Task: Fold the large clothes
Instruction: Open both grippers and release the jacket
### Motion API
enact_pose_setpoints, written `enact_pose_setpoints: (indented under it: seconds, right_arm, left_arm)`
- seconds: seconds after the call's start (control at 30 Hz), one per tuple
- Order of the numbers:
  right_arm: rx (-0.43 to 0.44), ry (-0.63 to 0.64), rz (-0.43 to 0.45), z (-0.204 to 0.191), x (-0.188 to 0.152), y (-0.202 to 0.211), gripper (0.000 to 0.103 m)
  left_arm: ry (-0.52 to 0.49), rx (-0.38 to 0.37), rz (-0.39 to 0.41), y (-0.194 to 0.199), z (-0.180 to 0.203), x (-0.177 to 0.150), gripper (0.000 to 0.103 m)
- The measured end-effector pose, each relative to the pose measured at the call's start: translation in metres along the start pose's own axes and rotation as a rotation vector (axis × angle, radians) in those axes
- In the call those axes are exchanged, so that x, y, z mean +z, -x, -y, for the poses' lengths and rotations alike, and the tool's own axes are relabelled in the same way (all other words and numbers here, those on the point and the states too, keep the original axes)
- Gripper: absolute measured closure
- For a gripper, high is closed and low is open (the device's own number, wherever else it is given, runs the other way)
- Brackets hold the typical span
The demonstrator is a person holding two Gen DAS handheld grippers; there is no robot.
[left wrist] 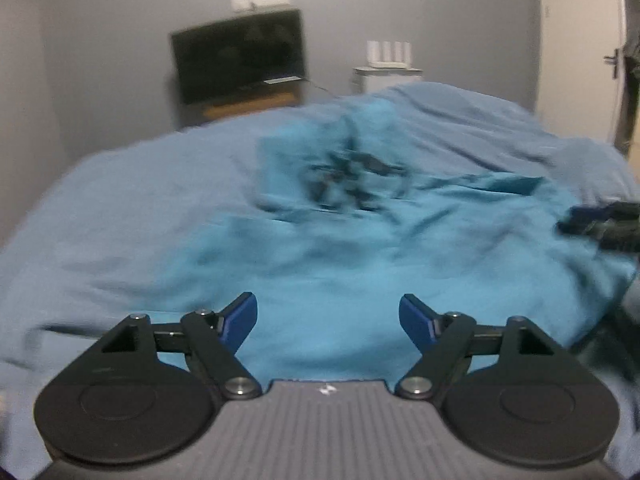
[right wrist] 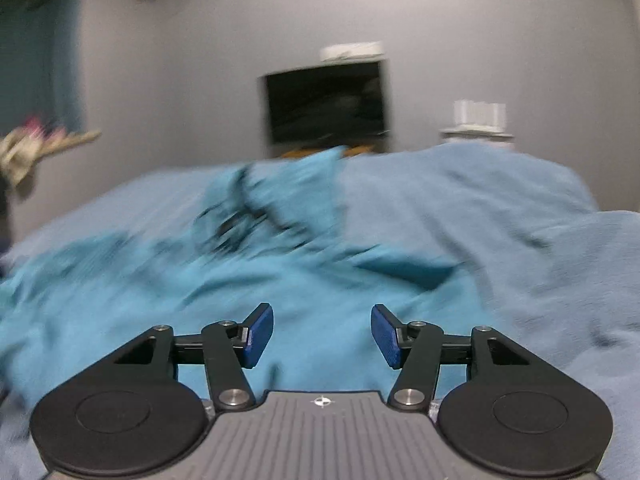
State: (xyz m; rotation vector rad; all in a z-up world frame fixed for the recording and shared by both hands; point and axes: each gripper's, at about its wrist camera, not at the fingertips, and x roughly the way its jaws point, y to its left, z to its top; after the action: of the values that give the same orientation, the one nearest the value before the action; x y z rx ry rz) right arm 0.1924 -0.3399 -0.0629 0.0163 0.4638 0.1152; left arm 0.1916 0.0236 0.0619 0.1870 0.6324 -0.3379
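Observation:
A large turquoise garment [left wrist: 320, 248] with a dark print [left wrist: 348, 180] lies crumpled on a pale blue bed cover [left wrist: 120, 200]. My left gripper [left wrist: 328, 320] is open and empty, just above the garment's near edge. The right gripper's fingers [left wrist: 600, 224] show at the right edge of the left wrist view, over the cloth. In the right wrist view the same garment [right wrist: 240, 280] is spread to the left and centre on the bed cover [right wrist: 500, 240]. My right gripper [right wrist: 322, 332] is open and empty above it. Both views are blurred.
A dark TV screen [left wrist: 240, 60] stands on a wooden stand against the grey wall beyond the bed. A white unit [left wrist: 388, 72] stands to its right. A door with a handle [left wrist: 612, 60] is at far right. Some clutter [right wrist: 28, 152] sits at left.

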Motion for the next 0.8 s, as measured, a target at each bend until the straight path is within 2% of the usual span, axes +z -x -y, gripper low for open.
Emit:
enact_pose_setpoints:
  seconds: [0.1, 0.13, 0.2, 0.3, 0.37, 0.43, 0.5, 0.57, 0.73, 0.8]
  right_arm:
    - [0.042, 0.102, 0.000, -0.031, -0.012, -0.007, 0.046]
    - [0.043, 0.132, -0.004, -0.041, -0.015, -0.011, 0.046]
    - [0.022, 0.161, -0.064, -0.049, -0.021, -0.019, 0.046]
    - [-0.010, 0.108, -0.190, -0.042, -0.036, -0.019, 0.045]
    - [-0.042, 0.064, -0.268, -0.034, -0.047, -0.018, 0.045]
    - [-0.073, 0.047, -0.280, -0.031, -0.050, -0.014, 0.045]
    - [-0.082, 0.019, -0.249, -0.031, -0.048, -0.006, 0.045]
    - [-0.090, -0.018, -0.169, -0.024, -0.043, 0.001, 0.045]
    - [-0.216, -0.148, 0.001, 0.008, -0.038, 0.019, 0.043]
    - [-0.282, -0.169, 0.000, 0.021, -0.040, 0.013, 0.043]
  left_arm:
    - [0.022, -0.039, 0.010, -0.039, 0.031, -0.008, 0.025]
    - [0.025, -0.035, -0.002, -0.051, 0.039, -0.013, 0.025]
    - [0.025, -0.035, -0.070, -0.075, 0.053, -0.024, 0.025]
    - [-0.001, -0.073, -0.173, -0.087, 0.057, -0.052, 0.025]
    - [-0.042, -0.072, -0.189, -0.085, 0.054, -0.069, 0.025]
    - [-0.032, -0.074, -0.180, -0.083, 0.053, -0.070, 0.025]
    - [-0.031, -0.072, -0.159, -0.080, 0.053, -0.067, 0.024]
    - [-0.014, -0.054, -0.114, -0.067, 0.046, -0.067, 0.024]
    - [0.135, 0.064, 0.017, -0.042, 0.015, -0.063, 0.022]
    - [0.198, 0.133, 0.044, -0.039, 0.002, -0.061, 0.017]
